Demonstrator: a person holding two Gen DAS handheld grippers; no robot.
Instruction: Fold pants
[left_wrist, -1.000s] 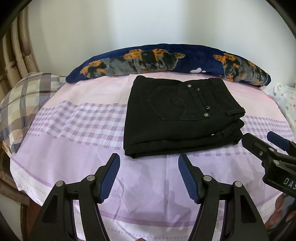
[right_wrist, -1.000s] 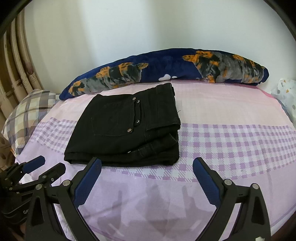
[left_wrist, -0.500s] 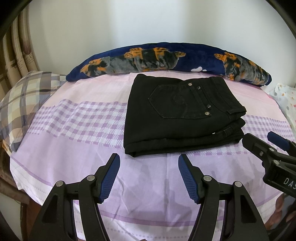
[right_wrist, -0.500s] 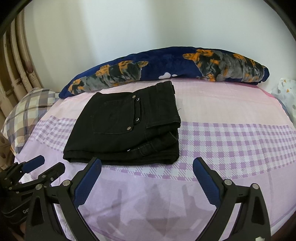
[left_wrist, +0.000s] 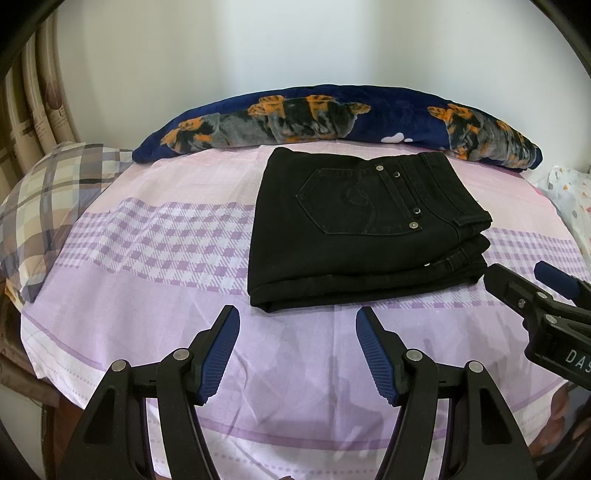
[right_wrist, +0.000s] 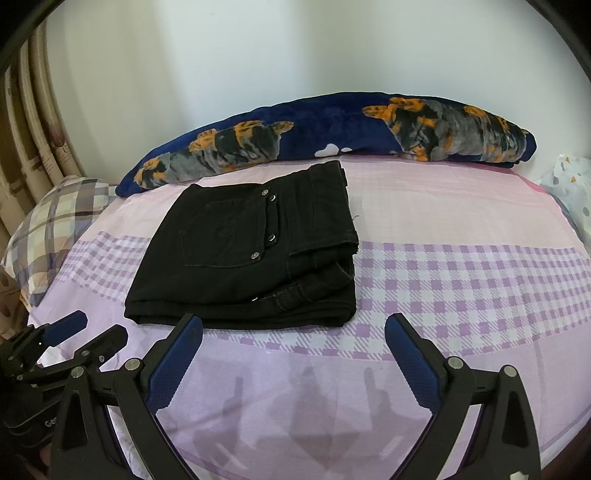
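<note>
Black pants (left_wrist: 354, 229) lie folded into a compact stack on the pink and purple checked bed sheet (left_wrist: 155, 240), back pocket up. They also show in the right wrist view (right_wrist: 251, 258). My left gripper (left_wrist: 297, 350) is open and empty, held just short of the stack's near edge. My right gripper (right_wrist: 293, 358) is open and empty, near the stack's front right corner. The right gripper shows at the right edge of the left wrist view (left_wrist: 532, 291), and the left gripper at the lower left of the right wrist view (right_wrist: 85, 334).
A long navy bolster with orange and grey print (left_wrist: 332, 118) lies along the wall behind the pants. A plaid pillow (left_wrist: 48, 199) sits at the left, a white dotted pillow (left_wrist: 572, 195) at the right. Curtains (right_wrist: 26, 147) hang at far left.
Both grippers have shifted slightly, so the pants sit a little lower in both views. Both stay open and the pants have not moved.
</note>
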